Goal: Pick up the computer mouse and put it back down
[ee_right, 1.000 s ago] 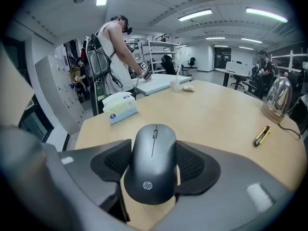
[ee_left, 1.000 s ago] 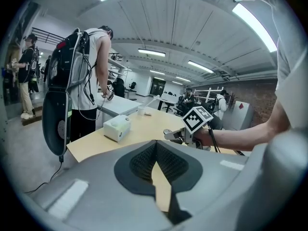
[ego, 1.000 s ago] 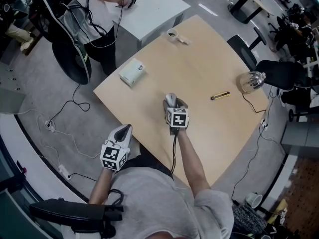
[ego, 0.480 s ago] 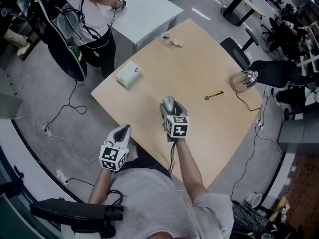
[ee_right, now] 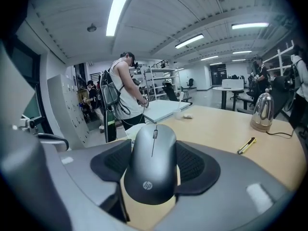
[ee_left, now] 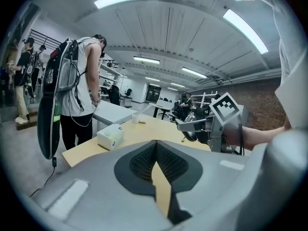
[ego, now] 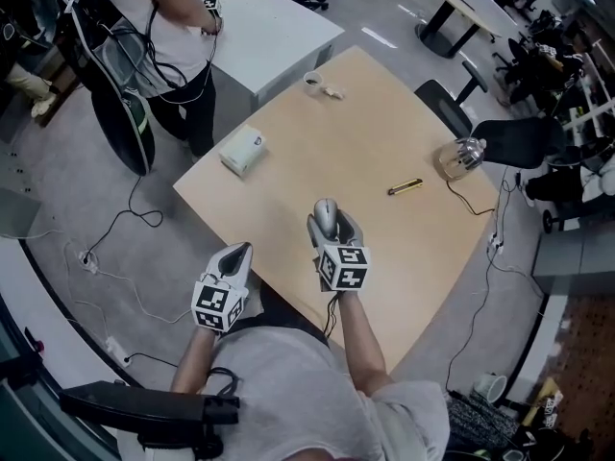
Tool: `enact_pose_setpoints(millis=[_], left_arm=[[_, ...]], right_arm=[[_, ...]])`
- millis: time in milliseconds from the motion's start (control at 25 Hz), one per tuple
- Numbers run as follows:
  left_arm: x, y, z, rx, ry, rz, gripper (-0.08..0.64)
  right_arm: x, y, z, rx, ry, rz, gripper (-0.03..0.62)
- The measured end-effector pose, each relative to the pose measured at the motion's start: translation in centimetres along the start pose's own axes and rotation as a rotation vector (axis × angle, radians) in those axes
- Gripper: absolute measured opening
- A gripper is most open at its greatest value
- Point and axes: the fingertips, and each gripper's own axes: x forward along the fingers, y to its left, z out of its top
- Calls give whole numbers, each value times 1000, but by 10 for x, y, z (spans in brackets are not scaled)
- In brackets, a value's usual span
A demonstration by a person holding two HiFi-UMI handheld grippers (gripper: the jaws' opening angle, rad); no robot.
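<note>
Table [ego: 384, 123] beneath rounded grey mouse [ee_right: 153, 162]

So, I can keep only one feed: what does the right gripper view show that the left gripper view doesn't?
Only the right gripper view: the top of the mouse, pinched between the right gripper's tongs. Only the left gripper view: the left gripper's tongs, shut on nothing, and the right gripper's marker cube seen from the side. Both: the tan table and a person standing beside a white table.
</note>
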Motion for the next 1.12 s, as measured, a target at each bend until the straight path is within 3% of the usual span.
enact_pose_setpoints(millis=[1120], left_arm=[[-7, -45, 16, 61, -52, -65, 18]], right_arm=[[-121, 22, -45, 76, -60, -1, 296]])
